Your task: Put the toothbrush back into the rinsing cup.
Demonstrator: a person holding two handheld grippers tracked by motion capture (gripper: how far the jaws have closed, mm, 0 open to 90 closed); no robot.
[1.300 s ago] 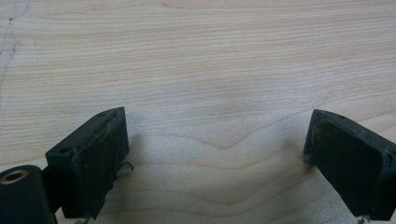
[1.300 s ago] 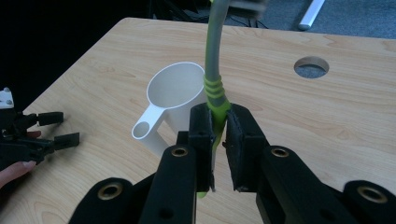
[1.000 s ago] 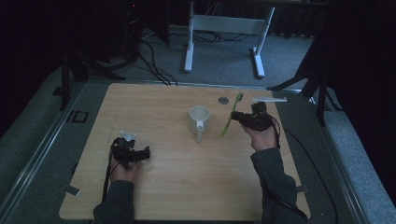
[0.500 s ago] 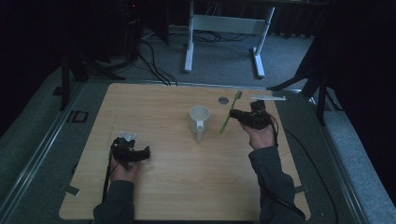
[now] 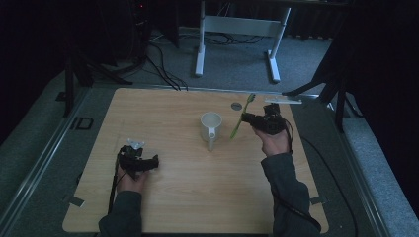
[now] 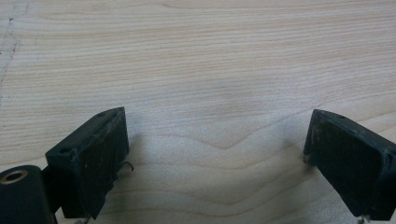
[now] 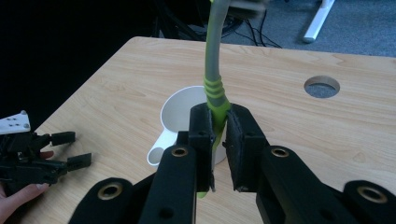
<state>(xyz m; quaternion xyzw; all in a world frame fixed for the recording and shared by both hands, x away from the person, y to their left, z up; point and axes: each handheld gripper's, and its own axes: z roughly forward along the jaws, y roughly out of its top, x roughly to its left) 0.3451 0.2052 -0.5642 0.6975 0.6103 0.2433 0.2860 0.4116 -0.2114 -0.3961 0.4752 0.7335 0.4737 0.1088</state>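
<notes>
The right gripper (image 5: 248, 118) clamps a green toothbrush (image 5: 242, 118) right of centre, beside the mug (image 5: 211, 126). Likely next: tilt it handle-down over the rim. The left gripper (image 5: 154, 163) rests on the desk (image 5: 173, 197), jaws wide.

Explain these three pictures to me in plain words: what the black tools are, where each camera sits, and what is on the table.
A person sits at a wooden table and holds a hand tool with two black jaws in each hand. There is no robot arm.

The high view looks down from above the person. The left gripper rests low near the table, and the right gripper is raised beside a white mug.

The other two pictures come from small cameras that ride on the tools themselves. In the left gripper view the jaws stand wide apart over bare wood, holding nothing. In the right gripper view the jaws are closed on a green toothbrush, with the mug just behind it.

A round hole sits in the table's far side.
</notes>
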